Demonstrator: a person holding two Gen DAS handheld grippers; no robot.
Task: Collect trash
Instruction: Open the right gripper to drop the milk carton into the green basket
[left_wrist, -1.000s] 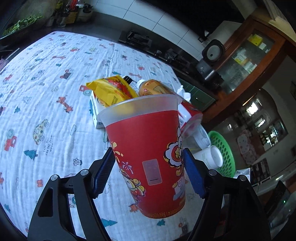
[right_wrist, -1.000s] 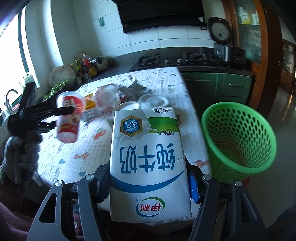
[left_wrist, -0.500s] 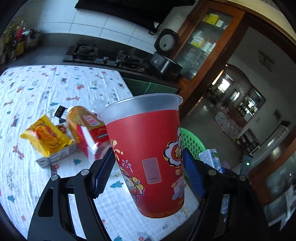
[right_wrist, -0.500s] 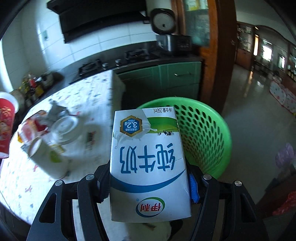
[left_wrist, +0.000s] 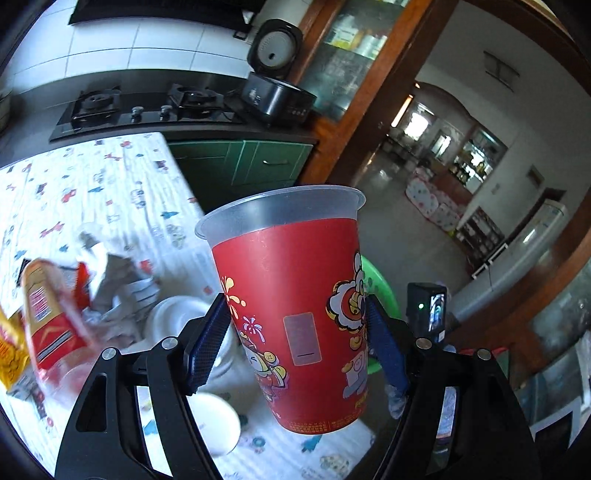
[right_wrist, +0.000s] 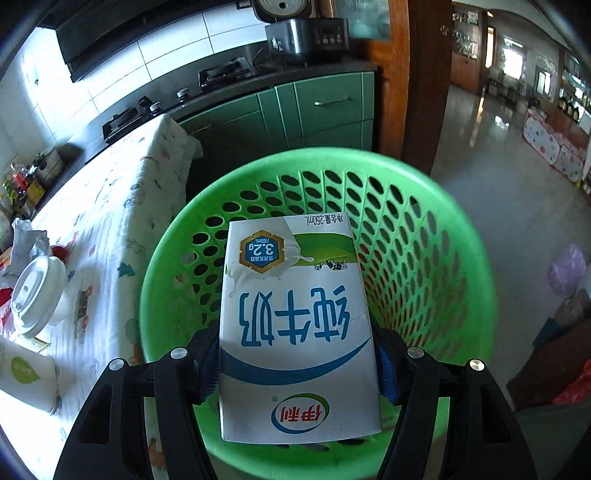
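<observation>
The left hand-held gripper (left_wrist: 297, 345) is pinching the red cup (left_wrist: 291, 310), swinging it off the counter (left_wrist: 110, 192) toward the bin (left_wrist: 380, 284). The right hand-held gripper (right_wrist: 295, 363) is clamping the carton (right_wrist: 295, 325), now arriving over the bin (right_wrist: 424, 258); release looks next.

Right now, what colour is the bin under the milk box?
Bright green basket, clearest in the right wrist view.

Light: daylight, glare on floor (right_wrist: 480, 122) | Blur: items left of left gripper (left_wrist: 295, 336) | Edges: fisheye-bent, dark corners
</observation>
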